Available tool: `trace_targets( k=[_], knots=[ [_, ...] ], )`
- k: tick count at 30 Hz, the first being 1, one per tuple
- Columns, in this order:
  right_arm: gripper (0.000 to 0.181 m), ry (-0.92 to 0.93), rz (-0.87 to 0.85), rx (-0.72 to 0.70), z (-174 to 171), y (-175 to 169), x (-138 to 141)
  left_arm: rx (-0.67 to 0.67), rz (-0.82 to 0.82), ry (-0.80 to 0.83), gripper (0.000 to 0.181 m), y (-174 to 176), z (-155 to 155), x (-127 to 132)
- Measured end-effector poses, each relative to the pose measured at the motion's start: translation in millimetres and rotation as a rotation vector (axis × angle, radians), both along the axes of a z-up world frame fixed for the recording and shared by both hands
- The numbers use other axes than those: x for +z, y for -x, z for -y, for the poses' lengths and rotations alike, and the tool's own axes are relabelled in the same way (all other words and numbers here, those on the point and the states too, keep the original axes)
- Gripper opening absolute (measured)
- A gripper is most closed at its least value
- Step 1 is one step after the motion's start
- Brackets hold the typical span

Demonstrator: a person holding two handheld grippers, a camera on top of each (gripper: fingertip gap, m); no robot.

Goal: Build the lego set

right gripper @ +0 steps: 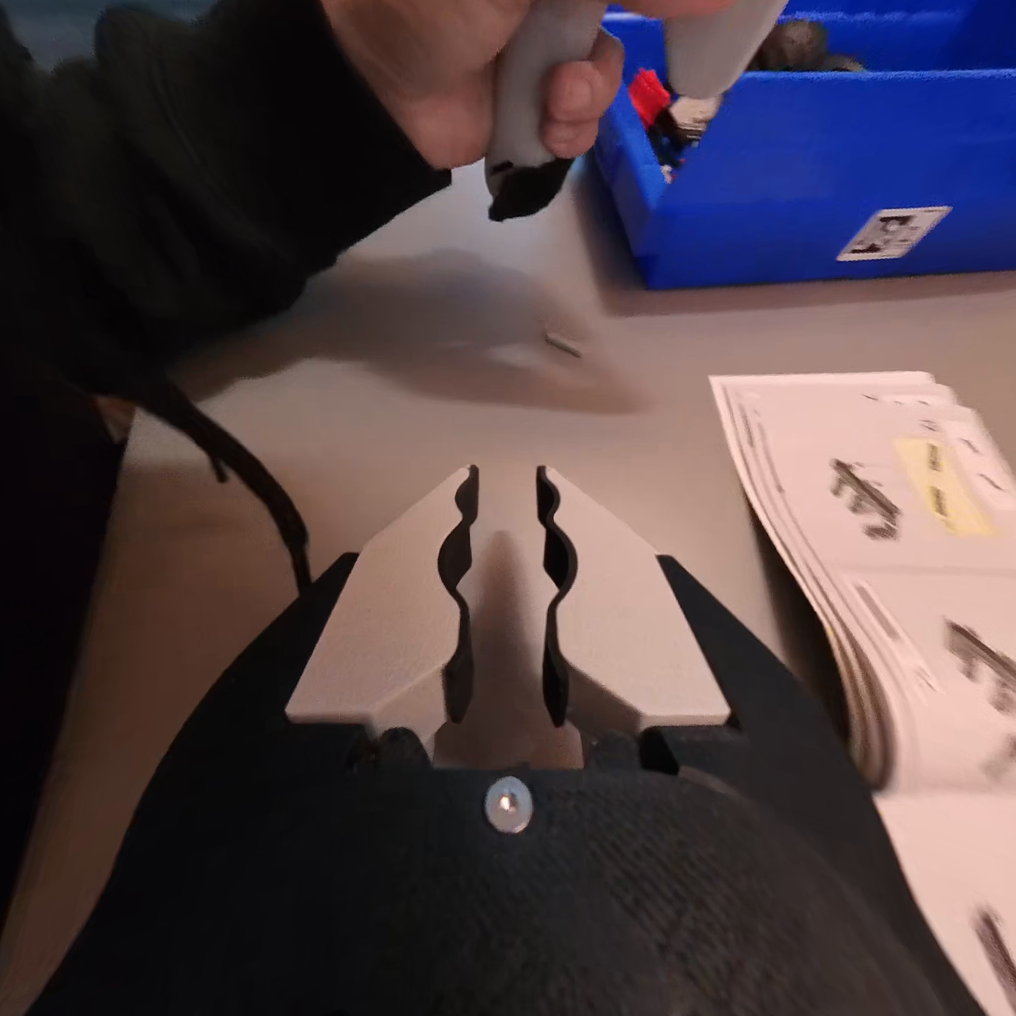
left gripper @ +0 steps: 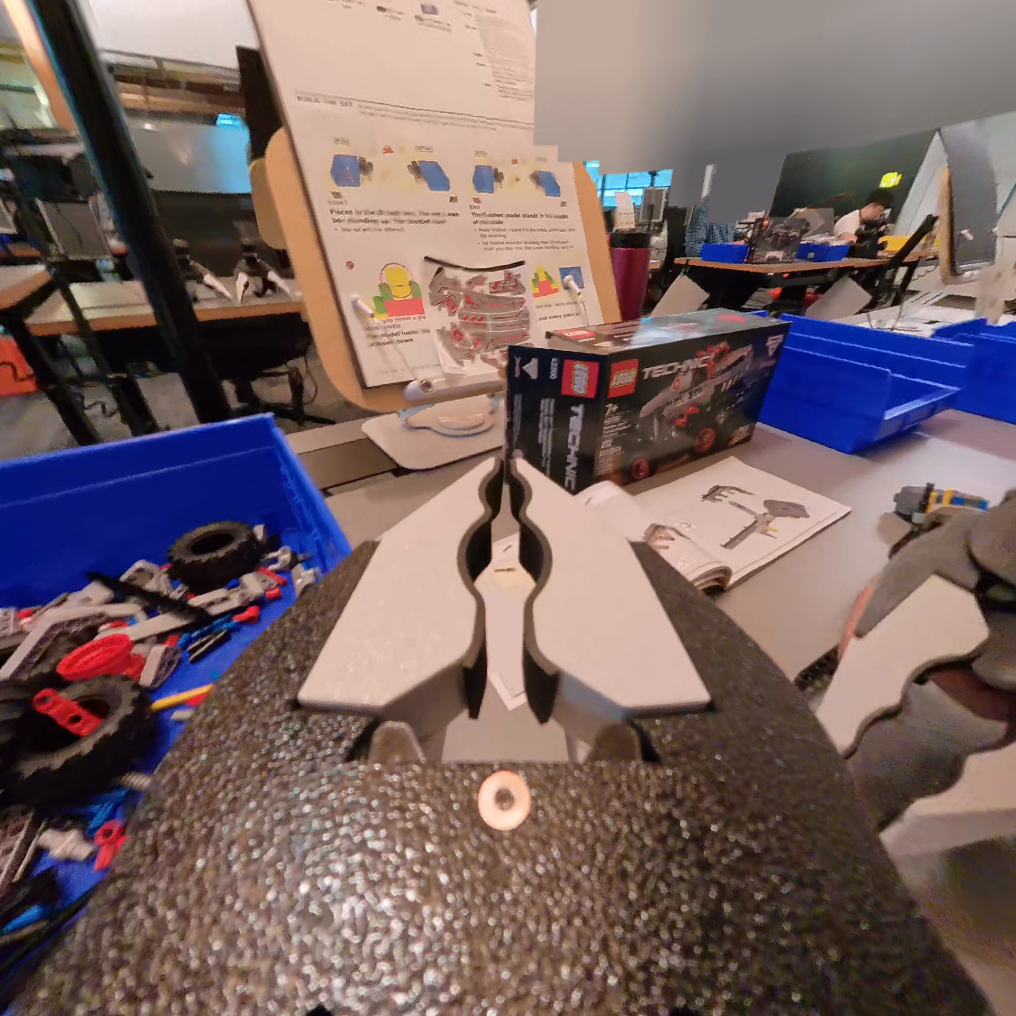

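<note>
Both tongs hang empty over the grey table point(right gripper: 385, 308). On the left gripper point(left gripper: 507, 473) the pale fingers stand almost together, only a thin slit between the tips, and nothing sits in it. On the right gripper point(right gripper: 507, 475) the fingers stand a little apart with bare table showing through the gap, clamping nothing and touching nothing.

Off to the left sits a big blue bin point(left gripper: 165, 467) holding the loose pieces: black tyres point(left gripper: 211, 552), a red wheel hub point(left gripper: 99, 662), grey beams and small red pins all heaped together. A white sticker point(right gripper: 893, 233) is on its outer wall. More blue bins point(left gripper: 857, 385) stand at the far right.

Behind the left gripper's tips stands the dark set box point(left gripper: 643, 396), upright on the table, printed with a red brand badge and a picture of a truck. A printed sheet on a tan stand point(left gripper: 434, 220) rises behind it; I leave its wording alone.

Beside the box, an instruction booklet point(left gripper: 736, 522) lies open on the table, showing line drawings of an assembly. A small partly built grey and yellow piece point(left gripper: 929, 503) rests farther right.

A hand point(right gripper: 495, 82) in a black sleeve grips the left tool's pale handle above the table.
</note>
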State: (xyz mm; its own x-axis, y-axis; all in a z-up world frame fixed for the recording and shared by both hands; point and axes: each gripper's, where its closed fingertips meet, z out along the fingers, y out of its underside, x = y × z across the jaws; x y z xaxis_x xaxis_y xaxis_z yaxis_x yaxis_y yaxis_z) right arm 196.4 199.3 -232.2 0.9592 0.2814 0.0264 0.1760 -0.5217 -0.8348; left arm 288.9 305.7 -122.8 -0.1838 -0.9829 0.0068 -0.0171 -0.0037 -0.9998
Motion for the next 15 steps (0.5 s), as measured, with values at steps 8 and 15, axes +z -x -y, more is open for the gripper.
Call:
trace_targets(
  k=[8, 15],
  knots=[
    [0.011, 0.111, 0.069, -0.042, -51, 11, -34, 0.048, -0.136, 0.015, 0.005, 14, -43, -16],
    [0.000, 0.076, 0.168, -0.095, -60, 0, -38, 0.047, -0.177, -0.045, 0.006, 21, -47, -19]
  ],
)
